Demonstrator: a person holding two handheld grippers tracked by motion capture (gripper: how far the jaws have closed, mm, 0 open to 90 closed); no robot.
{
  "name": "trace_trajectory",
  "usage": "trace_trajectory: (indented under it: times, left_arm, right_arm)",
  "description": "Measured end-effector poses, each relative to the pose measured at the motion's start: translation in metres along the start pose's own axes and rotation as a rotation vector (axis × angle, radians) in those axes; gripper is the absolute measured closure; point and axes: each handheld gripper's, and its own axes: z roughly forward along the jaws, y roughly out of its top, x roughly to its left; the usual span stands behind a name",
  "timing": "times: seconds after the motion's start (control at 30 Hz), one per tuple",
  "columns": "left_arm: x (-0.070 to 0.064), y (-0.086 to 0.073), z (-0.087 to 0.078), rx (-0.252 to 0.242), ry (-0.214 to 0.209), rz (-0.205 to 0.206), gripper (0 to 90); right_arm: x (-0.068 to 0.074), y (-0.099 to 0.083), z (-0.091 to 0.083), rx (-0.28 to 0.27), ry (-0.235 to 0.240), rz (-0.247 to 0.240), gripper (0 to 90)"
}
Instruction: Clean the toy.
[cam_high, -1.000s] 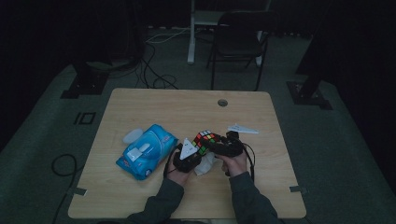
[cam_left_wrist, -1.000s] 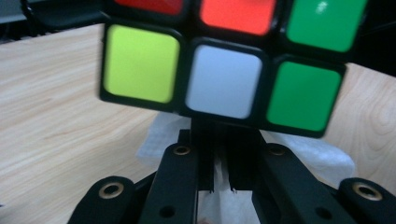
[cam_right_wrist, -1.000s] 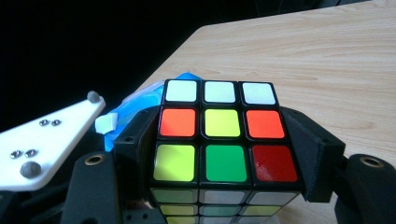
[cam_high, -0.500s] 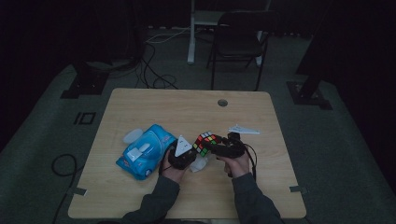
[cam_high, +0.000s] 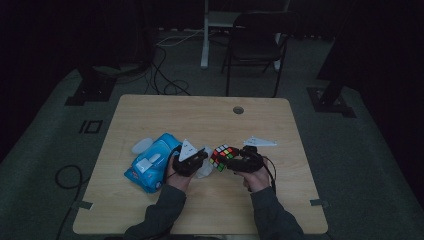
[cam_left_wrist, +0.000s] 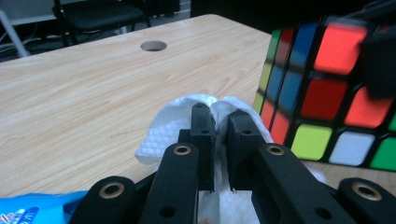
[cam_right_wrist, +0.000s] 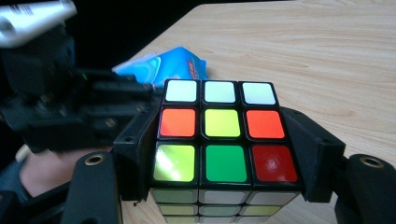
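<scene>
In the right gripper view, the right gripper (cam_right_wrist: 224, 154) is clamping a scrambled puzzle cube (cam_right_wrist: 219, 128) between its jaws, one against each side face. In the left gripper view, the left gripper (cam_left_wrist: 220, 123) is pinching a white wipe (cam_left_wrist: 177, 126), its jaws nearly closed on the fold, with the cube just beside it. The high view is showing both grippers meeting near the front of the wooden table (cam_high: 165, 115), a blue wipe packet (cam_high: 150, 162) lying beside the left hand (cam_high: 176, 177).
</scene>
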Motion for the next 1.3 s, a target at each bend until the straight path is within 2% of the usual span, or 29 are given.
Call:
trace_trajectory:
  times: [0.3,0.47,0.6,0.9,1.03,1.3]
  left_arm:
    - [0.001,0.006,-0.004,0.012,-0.064,0.018,83.8]
    - [-0.003,0.006,-0.003,0.021,-0.085,0.030,83.9]
    - [-0.003,0.006,-0.002,0.021,-0.100,0.023,83.8]
    - [-0.004,0.011,-0.005,0.006,-0.113,0.020,83.8]
    - [-0.004,0.013,-0.008,-0.004,-0.115,0.023,83.8]
    - [-0.005,0.015,-0.009,-0.009,-0.117,0.022,83.7]
  right_arm:
    - [0.008,-0.006,0.000,0.003,-0.014,-0.128,34.0]
    - [0.010,-0.007,0.001,-0.004,-0.026,-0.153,33.9]
    - [0.010,-0.007,0.000,0.008,-0.029,-0.162,34.0]
    - [0.018,-0.015,0.006,0.055,-0.077,-0.256,34.0]
    - [0.021,-0.017,0.009,0.068,-0.085,-0.290,34.0]
    - [0.023,-0.018,0.011,0.077,-0.091,-0.311,34.0]
